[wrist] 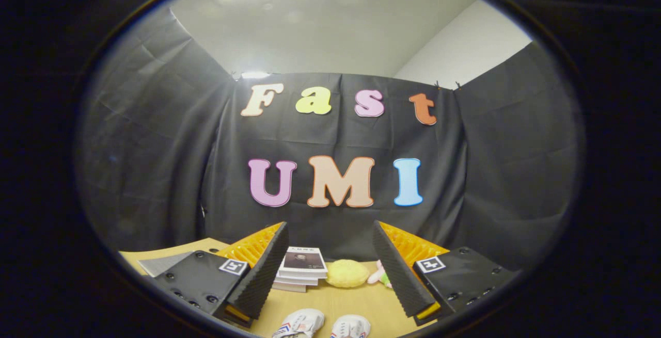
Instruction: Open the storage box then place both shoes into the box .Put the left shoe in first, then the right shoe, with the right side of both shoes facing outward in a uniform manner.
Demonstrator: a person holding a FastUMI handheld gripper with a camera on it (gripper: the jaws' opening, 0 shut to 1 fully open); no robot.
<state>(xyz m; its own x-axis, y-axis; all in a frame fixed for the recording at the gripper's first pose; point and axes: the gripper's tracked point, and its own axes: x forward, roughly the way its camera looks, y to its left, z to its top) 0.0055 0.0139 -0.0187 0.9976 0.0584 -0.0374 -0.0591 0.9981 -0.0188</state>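
We see the tool (330, 271) with its fingers spread wide apart, gripping nothing; their inner pads (261, 271) look like ridged, matt foam, and the bodies behind them like hard, slightly glossy plastic. The desk (330, 302) looks like smooth, pale wood. The two shoes (320, 325) between the fingers seem made of soft white fabric. Beyond them, a stack of books (302, 271) shows paper covers, a yellow cushion (347, 273) looks plush, and the booth wall (155, 162) is creased matt cloth.

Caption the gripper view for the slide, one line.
Open gripper above a wooden table, two shoes below its fingers, a book stack and yellow plush beyond.
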